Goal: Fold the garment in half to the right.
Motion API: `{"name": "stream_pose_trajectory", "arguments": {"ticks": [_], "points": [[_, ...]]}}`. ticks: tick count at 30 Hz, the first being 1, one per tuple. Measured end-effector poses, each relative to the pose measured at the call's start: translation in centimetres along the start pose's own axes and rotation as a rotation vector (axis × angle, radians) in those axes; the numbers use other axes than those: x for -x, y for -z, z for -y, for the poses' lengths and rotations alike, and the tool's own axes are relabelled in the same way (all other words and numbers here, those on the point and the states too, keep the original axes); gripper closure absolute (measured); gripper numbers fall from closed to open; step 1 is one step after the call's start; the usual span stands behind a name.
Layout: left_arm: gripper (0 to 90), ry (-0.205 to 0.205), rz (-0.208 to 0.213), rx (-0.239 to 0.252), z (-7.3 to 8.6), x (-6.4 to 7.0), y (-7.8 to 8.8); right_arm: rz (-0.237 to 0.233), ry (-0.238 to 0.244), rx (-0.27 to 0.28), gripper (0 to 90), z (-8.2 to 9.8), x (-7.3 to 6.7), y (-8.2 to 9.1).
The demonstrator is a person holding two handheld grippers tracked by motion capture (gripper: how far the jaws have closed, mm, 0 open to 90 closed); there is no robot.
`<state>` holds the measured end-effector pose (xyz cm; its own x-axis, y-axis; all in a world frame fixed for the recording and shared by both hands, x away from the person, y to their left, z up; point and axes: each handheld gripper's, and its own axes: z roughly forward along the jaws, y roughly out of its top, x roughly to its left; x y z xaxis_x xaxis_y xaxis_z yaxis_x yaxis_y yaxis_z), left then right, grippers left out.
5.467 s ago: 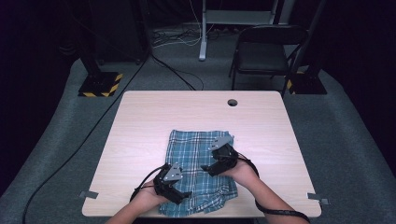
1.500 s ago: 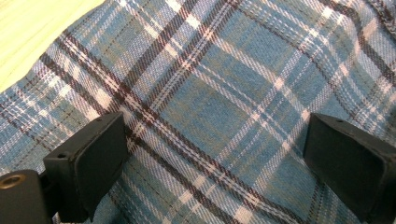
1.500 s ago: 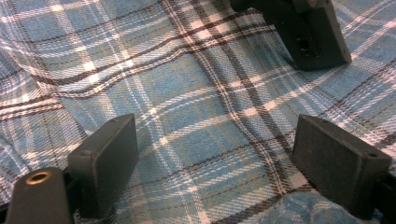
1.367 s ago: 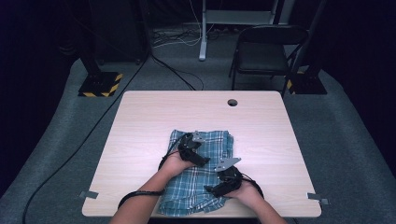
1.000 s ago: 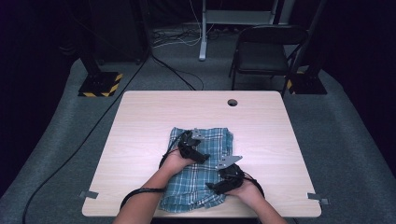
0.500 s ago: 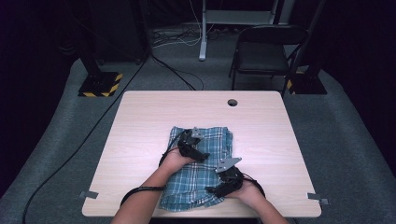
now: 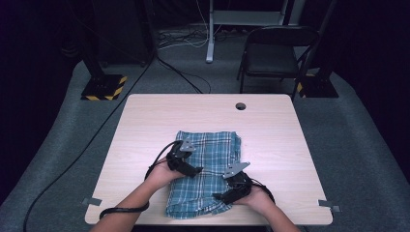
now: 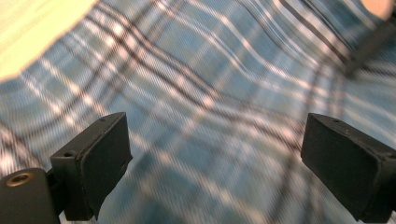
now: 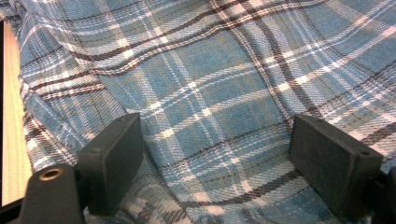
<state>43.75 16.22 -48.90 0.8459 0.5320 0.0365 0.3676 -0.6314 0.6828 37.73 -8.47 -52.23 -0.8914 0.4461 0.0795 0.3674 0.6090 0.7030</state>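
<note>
A blue plaid cloth (image 7: 212, 145) lies folded on the near half of the wooden table (image 7: 159, 121). My left gripper (image 7: 195, 170) hovers over the cloth's left part, jaws wide apart; in the left gripper view the left gripper (image 8: 219, 163) stands open above blurred plaid cloth (image 8: 210, 93). My right gripper (image 7: 218, 197) rests low on the cloth's near right part. In the right gripper view the right gripper (image 9: 229, 172) is open, its pads (image 9: 116, 158) set down on plaid cloth (image 9: 210, 93) that lies flat between them.
A round cable hole (image 7: 240, 106) sits at the table's far edge. Behind the table stand a black folding chair (image 7: 275, 53) and a stand base with yellow-black stripes (image 7: 104, 87). Cables run over the grey floor at the left.
My left gripper has come back from the middle of the cloth toward the near left and lifted a little. The right gripper has stayed put.
</note>
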Motion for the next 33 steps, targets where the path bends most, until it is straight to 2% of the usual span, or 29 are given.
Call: {"name": "stream_pose_trajectory", "arguments": {"ticks": [5,8,10,14,17,18,20,21,23,24,26,29,33], "points": [[7.7,0.001,0.014,-0.001,2.0,0.5,-0.1,-0.003,-0.005,-0.005,16.7,-0.1,0.0,0.0],[7.5,0.003,0.012,0.071,3.7,0.6,-0.6,-0.005,-0.006,-0.002,16.6,0.0,0.0,0.0],[7.4,-0.011,0.003,0.091,4.1,0.8,-0.8,-0.008,-0.005,-0.005,16.6,-0.1,0.1,0.0],[7.4,-0.022,-0.015,0.078,3.9,1.0,-0.9,0.003,0.017,-0.024,19.6,-0.6,-0.1,0.5],[7.4,-0.023,-0.024,0.076,3.9,1.1,-0.9,0.009,0.005,0.072,19.5,-1.0,-0.2,1.5],[7.3,-0.023,-0.024,0.075,3.9,1.1,-0.9,0.028,0.001,0.093,19.2,-1.1,-0.1,1.7],[7.3,-0.020,-0.029,0.073,3.9,1.2,-0.9,0.094,0.011,0.115,19.4,-1.1,0.2,1.7],[7.3,-0.018,-0.031,0.072,3.9,1.2,-0.9,0.106,0.000,0.122,19.3,-1.0,0.4,1.7],[7.2,-0.020,-0.046,0.060,3.7,1.5,-0.8,0.115,-0.026,0.112,18.9,-0.8,0.9,1.6],[7.1,-0.030,-0.055,0.048,3.6,1.7,-0.6,0.119,-0.037,0.088,18.8,-0.6,1.2,1.4],[7.0,-0.038,-0.057,0.035,3.2,2.0,-0.2,0.126,-0.029,0.033,17.8,0.0,1.6,0.8],[7.2,-0.050,-0.033,0.031,2.7,2.3,0.7,0.103,-0.023,0.030,17.3,0.3,1.7,0.4],[7.7,-0.034,0.019,0.053,2.3,2.8,1.8,0.088,-0.032,0.023,16.9,0.2,1.9,0.3]]}}
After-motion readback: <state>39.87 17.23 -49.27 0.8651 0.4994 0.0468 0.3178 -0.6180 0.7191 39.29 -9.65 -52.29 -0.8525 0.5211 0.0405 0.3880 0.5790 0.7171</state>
